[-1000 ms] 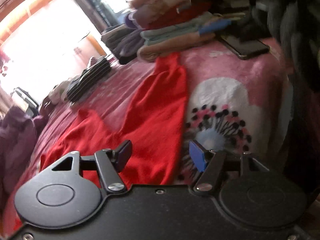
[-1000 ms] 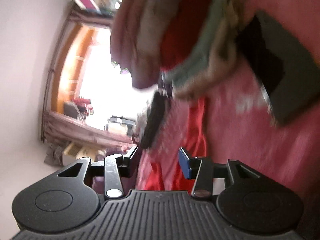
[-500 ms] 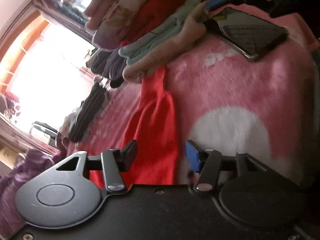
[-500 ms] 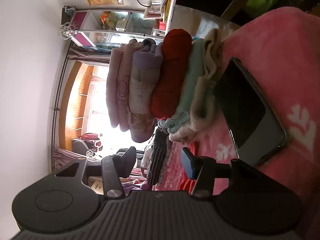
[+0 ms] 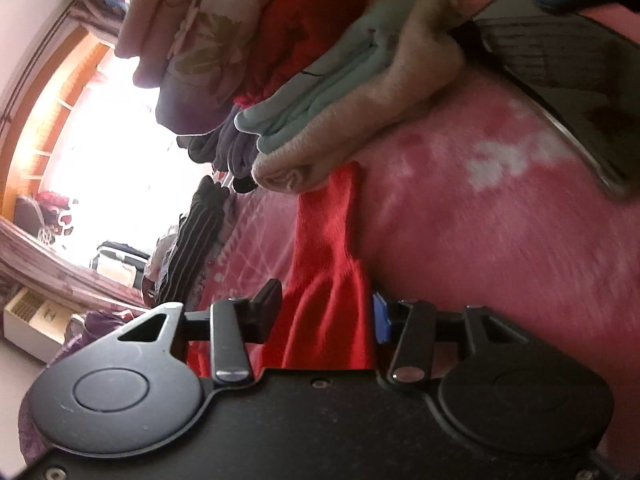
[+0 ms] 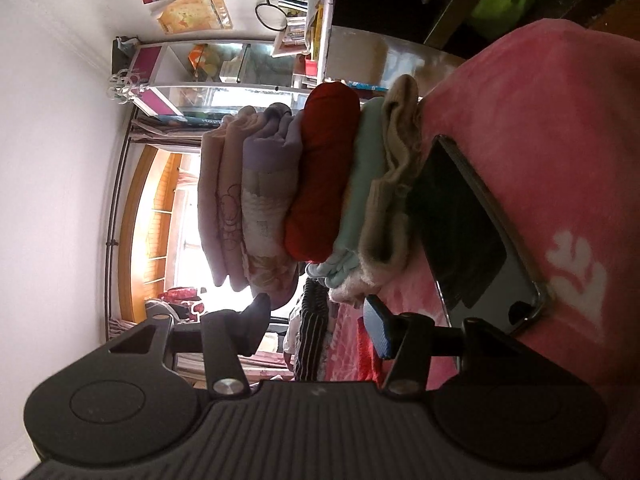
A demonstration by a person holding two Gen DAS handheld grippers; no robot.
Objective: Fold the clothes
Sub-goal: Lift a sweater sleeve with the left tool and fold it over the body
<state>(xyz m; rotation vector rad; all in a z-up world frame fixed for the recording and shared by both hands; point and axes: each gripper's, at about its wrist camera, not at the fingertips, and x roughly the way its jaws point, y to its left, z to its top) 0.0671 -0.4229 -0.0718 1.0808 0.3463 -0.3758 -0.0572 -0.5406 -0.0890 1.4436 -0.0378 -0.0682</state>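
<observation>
Your left gripper (image 5: 326, 312) had its jaws just closing around the red garment's sleeve (image 5: 332, 264) on the pink blanket (image 5: 500, 240), cloth between them, grip not certain; your right gripper (image 6: 316, 320) stood apart, empty, facing the folded stack (image 6: 312, 188) beside a phone (image 6: 464, 236); no writing was readable.

- Daylight floods in through a window (image 5: 80, 168), blown out to white glare in both views.
- Strong fisheye bending curves the edges.
- The left view shows motion blur on the pink blanket (image 5: 500, 240); the right view is sharper.
- Upper right corners fall into dark shadow.
</observation>
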